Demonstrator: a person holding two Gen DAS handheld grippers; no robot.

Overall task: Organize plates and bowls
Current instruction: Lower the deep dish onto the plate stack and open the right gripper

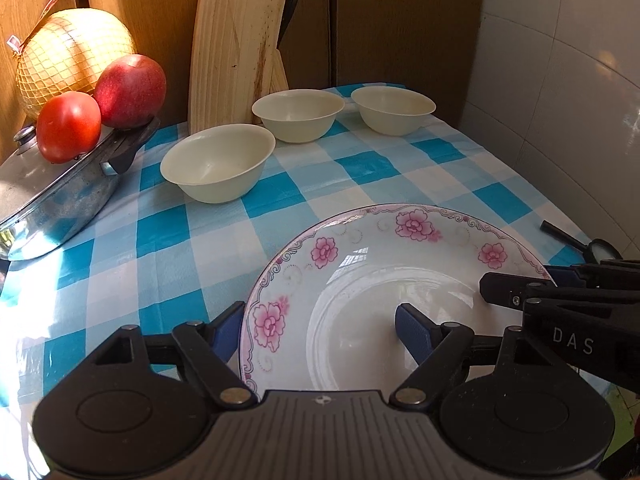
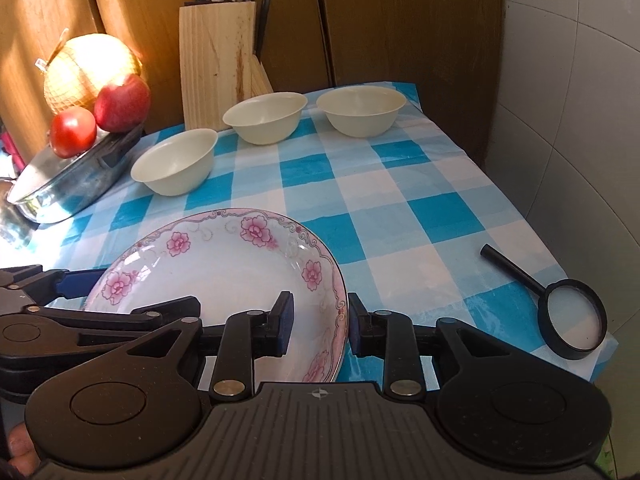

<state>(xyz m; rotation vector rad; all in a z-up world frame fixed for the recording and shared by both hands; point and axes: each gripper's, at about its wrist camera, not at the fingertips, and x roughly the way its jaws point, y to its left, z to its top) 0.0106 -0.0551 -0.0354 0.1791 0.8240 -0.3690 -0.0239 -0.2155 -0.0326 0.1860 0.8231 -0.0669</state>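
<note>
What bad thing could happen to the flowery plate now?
1. The flowery plate is straddled at opposite rims by the left gripper and the right gripper, whose jaws look open, so it might slip if lifted.
2. Swinging right, it could bump the magnifying glass near the table's edge.
3. Pushed forward, it could hit the nearest bowl.

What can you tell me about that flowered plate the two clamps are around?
The plate is glossy white, ceramic-looking, deep, with pink flowers and a scrolled line around its rim. It sits at the near end of the checked cloth. The left gripper straddles its left rim, the right gripper its right rim, neither visibly clamped tight.
</note>
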